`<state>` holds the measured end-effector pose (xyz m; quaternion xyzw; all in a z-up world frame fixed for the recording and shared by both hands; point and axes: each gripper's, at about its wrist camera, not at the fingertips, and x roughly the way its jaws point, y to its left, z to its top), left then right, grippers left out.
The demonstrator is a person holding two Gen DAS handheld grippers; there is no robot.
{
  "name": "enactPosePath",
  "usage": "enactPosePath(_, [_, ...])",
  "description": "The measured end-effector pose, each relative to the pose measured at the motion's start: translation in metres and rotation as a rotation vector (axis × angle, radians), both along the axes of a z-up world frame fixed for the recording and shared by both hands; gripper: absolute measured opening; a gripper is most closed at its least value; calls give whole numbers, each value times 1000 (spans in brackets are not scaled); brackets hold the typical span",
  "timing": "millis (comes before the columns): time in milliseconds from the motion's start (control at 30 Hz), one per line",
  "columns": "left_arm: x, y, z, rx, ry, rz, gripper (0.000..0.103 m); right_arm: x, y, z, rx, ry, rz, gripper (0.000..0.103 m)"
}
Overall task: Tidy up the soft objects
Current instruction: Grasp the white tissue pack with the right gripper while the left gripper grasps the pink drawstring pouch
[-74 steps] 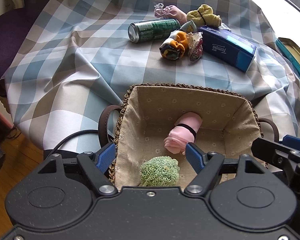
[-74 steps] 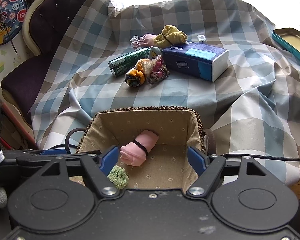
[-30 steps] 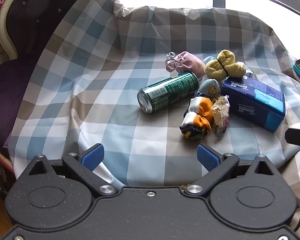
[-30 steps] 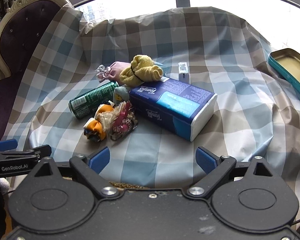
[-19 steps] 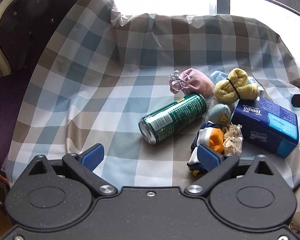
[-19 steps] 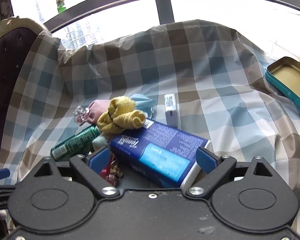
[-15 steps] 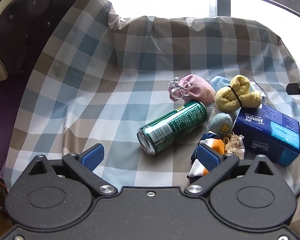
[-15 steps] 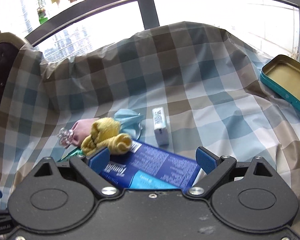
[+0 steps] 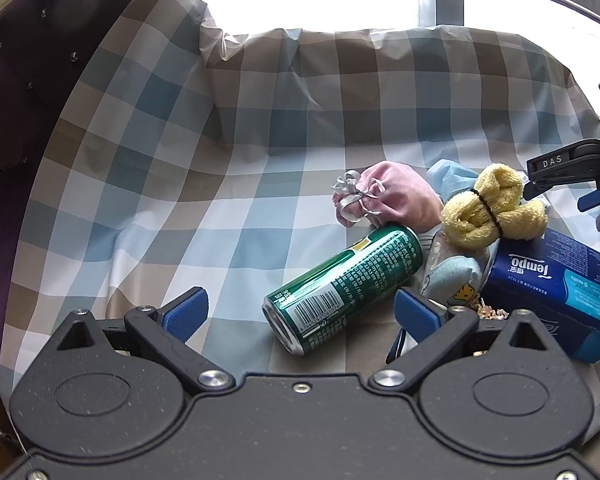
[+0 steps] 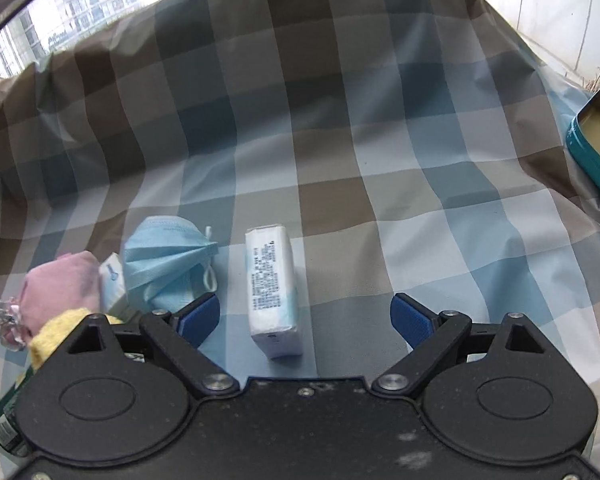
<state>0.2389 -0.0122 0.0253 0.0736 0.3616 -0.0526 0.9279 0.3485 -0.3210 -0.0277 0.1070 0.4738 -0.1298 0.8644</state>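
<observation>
Left gripper: jaws wide, empty, over green can at frame centre; can hard, skip.

Pink pouch, yellow towel roll right of centre, towel resting on tissue box.

Right gripper: jaws wide, just been closing slightly; small white tissue pack between them, untouched. Blue face mask left of it.

Advice: centre pack, squeeze gently.

Versus a second ago: basket gone from both views; right view now past box.

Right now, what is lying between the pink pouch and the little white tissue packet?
A crumpled blue face mask lies between the pink pouch and the white tissue packet, plus a small white packet edge beside the pouch. The right wrist view shows it.
</observation>
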Motion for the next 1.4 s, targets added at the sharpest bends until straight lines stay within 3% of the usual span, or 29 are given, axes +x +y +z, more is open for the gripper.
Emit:
enactPosePath(167, [4,0,-5,8,7,3,97,4,-23,6,-71,-24,-113,91])
enactPosePath(333, [9,-1,-3,-4,5,2,97,0,-26,13,20,-58,-131,91])
enactPosePath(533, [16,-6,5,-5,-10,-1,97,11,-6,-10,79,-9,-178,91])
enactPosePath(667, [27,-5,12,-25,-5,0,97,22,5,-30,20,44,-218,90])
enactPosePath(700, [30,-5,13,-31,-1,-1,97,23,6,-33,6,53,-224,87])
enactPosePath(767, [38,-6,16,-34,3,-4,97,24,3,-41,4,80,-235,71])
enactPosePath(867, [50,-12,19,-30,3,-6,97,22,6,-41,-43,60,-248,58])
enactPosePath(1400, [130,-75,5,-110,132,-22,97,14,9,-44,-70,-20,-252,54])
